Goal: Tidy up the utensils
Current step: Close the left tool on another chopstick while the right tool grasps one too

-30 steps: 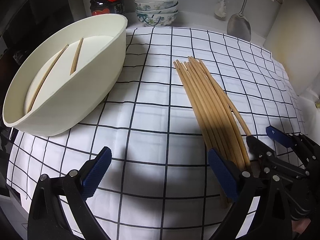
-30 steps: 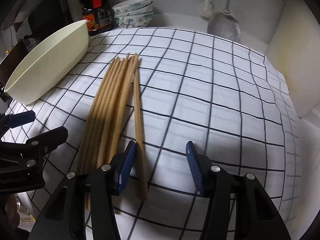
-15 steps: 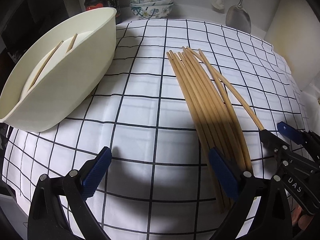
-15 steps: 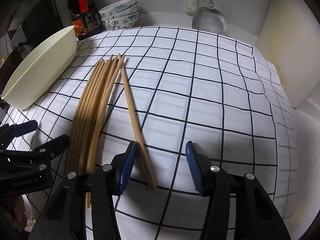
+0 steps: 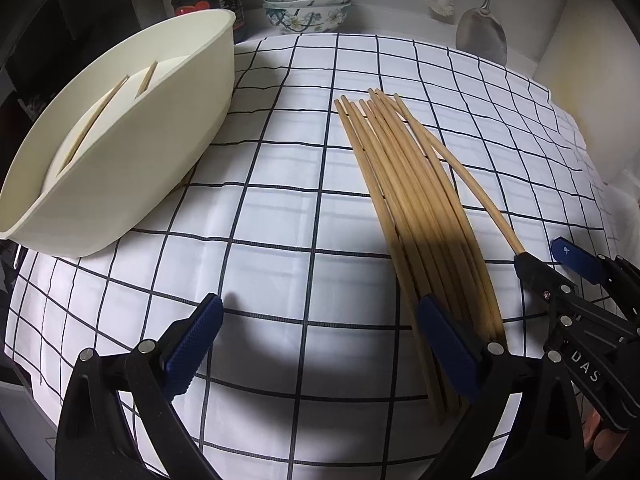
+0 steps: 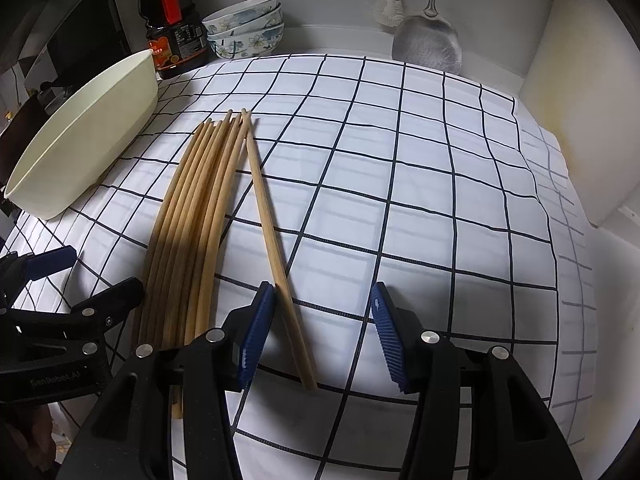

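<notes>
Several wooden chopsticks (image 5: 416, 200) lie in a bundle on the checked cloth; they also show in the right wrist view (image 6: 192, 216). One chopstick (image 6: 272, 240) lies apart at the bundle's right, its near end between my right gripper's (image 6: 322, 332) open pads. My left gripper (image 5: 320, 340) is open and empty, its right pad (image 5: 448, 344) over the bundle's near ends. A cream oval tray (image 5: 120, 152) at the left holds two chopsticks (image 5: 100, 116). The right gripper shows in the left wrist view (image 5: 548, 260).
A soy sauce bottle (image 6: 172, 36) and stacked floral bowls (image 6: 248, 28) stand at the back left. A metal spatula (image 6: 428, 40) and a brush (image 6: 390, 4) hang at the back wall. A white wall panel (image 6: 580, 120) is at the right.
Both grippers have pulled back and up a little. The single chopstick now lies farther apart from the bundle, between the right pads. Both grippers stay open.
</notes>
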The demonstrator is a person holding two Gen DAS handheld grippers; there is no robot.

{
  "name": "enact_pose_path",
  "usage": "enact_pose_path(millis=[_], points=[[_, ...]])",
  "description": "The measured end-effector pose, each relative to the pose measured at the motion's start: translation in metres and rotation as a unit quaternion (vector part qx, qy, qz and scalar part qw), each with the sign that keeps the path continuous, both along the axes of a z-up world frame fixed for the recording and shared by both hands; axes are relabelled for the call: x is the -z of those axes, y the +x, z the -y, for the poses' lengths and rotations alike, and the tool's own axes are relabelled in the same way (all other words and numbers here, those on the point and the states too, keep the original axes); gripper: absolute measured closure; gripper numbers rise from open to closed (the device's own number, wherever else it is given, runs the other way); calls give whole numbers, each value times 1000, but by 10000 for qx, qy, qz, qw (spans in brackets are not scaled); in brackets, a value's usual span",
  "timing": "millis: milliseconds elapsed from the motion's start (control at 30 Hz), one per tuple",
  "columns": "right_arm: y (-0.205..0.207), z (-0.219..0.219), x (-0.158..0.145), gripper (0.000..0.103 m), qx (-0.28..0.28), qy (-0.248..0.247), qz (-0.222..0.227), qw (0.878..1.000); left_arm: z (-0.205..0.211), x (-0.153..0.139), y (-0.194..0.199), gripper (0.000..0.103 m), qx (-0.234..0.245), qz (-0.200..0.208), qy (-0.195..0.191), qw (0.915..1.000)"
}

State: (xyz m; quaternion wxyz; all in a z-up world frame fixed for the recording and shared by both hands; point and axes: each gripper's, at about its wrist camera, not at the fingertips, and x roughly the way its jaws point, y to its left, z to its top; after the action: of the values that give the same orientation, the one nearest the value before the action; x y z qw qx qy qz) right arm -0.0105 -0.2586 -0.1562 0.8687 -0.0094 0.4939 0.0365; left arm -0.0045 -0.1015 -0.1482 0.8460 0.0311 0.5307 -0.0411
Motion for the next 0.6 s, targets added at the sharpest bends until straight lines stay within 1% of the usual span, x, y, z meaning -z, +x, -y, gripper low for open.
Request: enact_pose_path(millis=[100, 200, 333, 367, 467, 600], points=[[0, 1, 0, 53, -13, -1, 8, 10000, -1, -1, 1, 7, -50, -47, 72, 10000], [0, 0, 0, 53, -2, -7, 25, 10000, 1, 0, 1, 7, -65, -101, 11, 9999], [0, 0, 0, 53, -7, -7, 28, 10000, 6, 1, 2, 7, -39, -68, 108, 9999], [0, 0, 0, 53, -12, -11, 26, 10000, 6, 3, 3, 6, -38, -126, 129, 9998], [0, 0, 0, 53, -16, -11, 31, 10000, -2, 6, 7, 6, -134, -171, 47, 9998], [1, 0, 0, 53, -11, -16, 59, 10000, -7, 6, 8, 6, -181, -120, 72, 9997]])
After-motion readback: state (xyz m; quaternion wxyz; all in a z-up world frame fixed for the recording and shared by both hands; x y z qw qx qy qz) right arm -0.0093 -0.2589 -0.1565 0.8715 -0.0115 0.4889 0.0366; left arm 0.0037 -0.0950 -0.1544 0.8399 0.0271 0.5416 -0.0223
